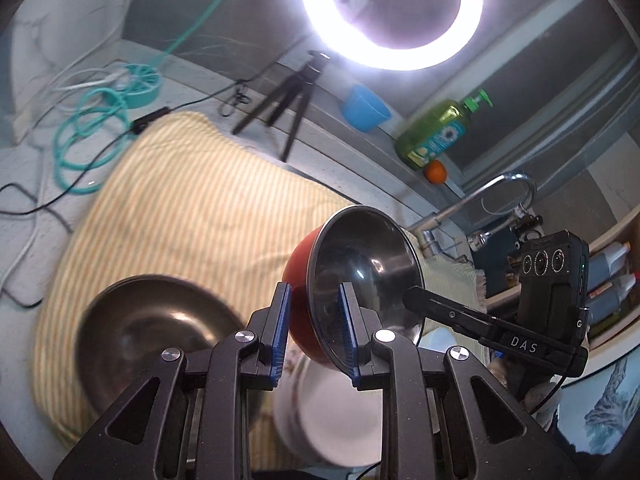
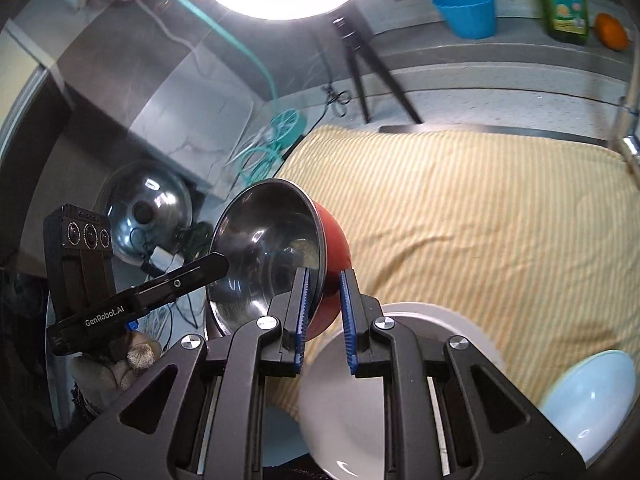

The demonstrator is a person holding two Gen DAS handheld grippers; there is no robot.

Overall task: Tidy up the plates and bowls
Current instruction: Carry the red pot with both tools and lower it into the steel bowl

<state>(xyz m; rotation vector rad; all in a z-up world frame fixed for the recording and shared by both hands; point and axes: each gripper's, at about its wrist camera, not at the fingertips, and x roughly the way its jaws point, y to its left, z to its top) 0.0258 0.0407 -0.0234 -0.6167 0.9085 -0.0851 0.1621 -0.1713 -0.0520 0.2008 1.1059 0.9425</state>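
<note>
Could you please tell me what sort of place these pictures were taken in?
Most likely a home kitchen counter beside a sink. A curved chrome tap stands at the counter's edge, a green pump bottle of dish soap sits on the ledge behind, and a steel-lined red bowl is held over a yellow striped cloth.

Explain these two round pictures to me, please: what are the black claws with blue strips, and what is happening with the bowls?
There is no robot here. A person holds a two-fingered clamp in each hand, and each clamp carries a wide-angle camera looking along its fingers, hence the round pictures. One view is from the left gripper, the other from the right gripper. Both appear shut on the rim of the same red bowl, steel inside, held tilted above the surface. Below lies a yellow striped cloth with a steel bowl, a white plate and a pale blue bowl. The bright circle is a ring light.
</note>
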